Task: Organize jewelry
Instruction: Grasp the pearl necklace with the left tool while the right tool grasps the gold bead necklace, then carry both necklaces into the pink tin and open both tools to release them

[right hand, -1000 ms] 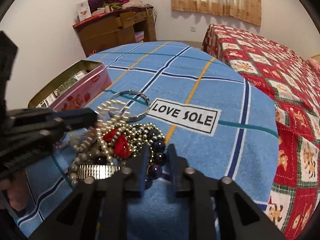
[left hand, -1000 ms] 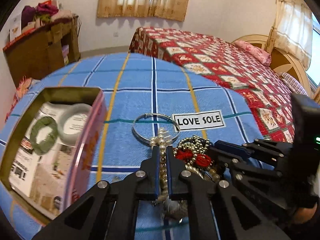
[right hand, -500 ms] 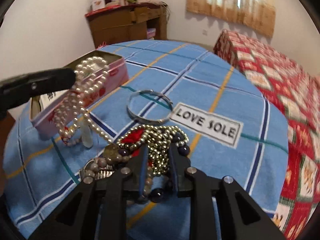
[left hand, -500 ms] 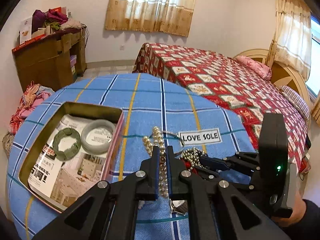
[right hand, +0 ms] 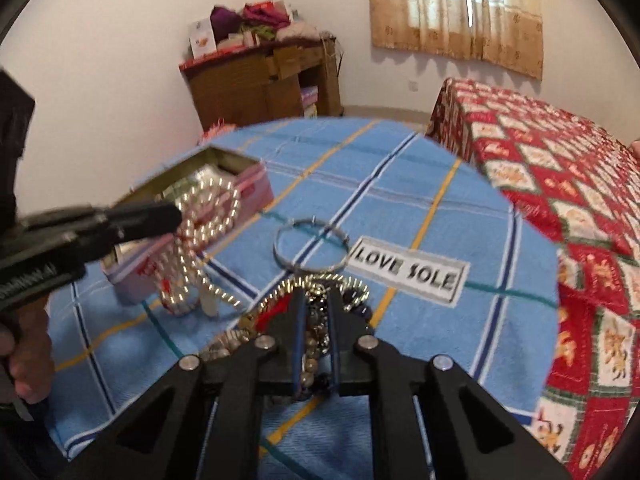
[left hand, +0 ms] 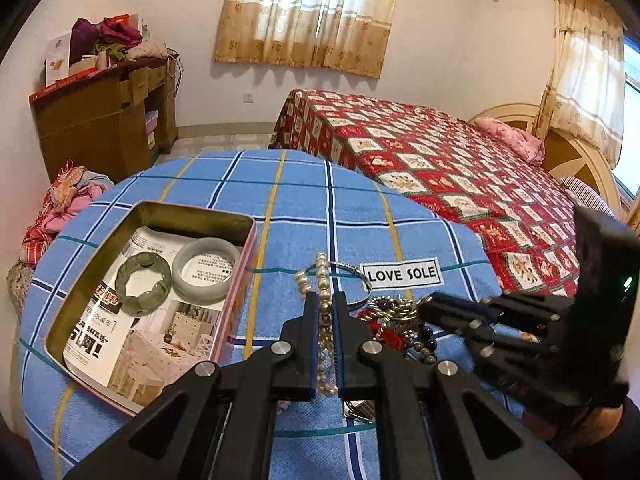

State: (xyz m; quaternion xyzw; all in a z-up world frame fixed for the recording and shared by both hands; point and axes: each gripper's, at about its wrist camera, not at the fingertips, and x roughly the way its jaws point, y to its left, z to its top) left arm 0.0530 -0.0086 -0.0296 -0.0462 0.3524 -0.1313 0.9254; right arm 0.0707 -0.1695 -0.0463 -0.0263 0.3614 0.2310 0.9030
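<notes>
Blue checked cloth covers the surface point(left hand: 304, 200); a white patch sewn on it reads "LOVE SOLE" point(left hand: 402, 274) in black capitals.

Left gripper point(left hand: 325, 312): fingers nearly closed, clamped on a pearl necklace point(left hand: 323, 280). In the right wrist view the strand point(right hand: 200, 232) hangs in loops from the fingertips, lifted above the cloth, just in front of the tin's near corner; its lowest beads seem to reach the cloth, but blur leaves that unsure.

Right gripper point(right hand: 316, 312): fingers set a narrow gap apart, down over the jewelry pile point(right hand: 316, 300), with beads showing between them. Whether they pinch anything, cannot tell.

Pile lies on the cloth just near of the label: gold-bead strand, red piece, dark round beads. A thin silver bangle point(right hand: 310, 246) lies flat beside it, touching its far edge.

Pink tin box point(left hand: 236, 288) sits open on the left side of the surface. Inside, on a printed magazine page point(left hand: 132, 344) with Chinese text, too small to read: a green segmented bracelet point(left hand: 143, 283) and a pale grey bangle point(left hand: 206, 269), side by side, touching.
</notes>
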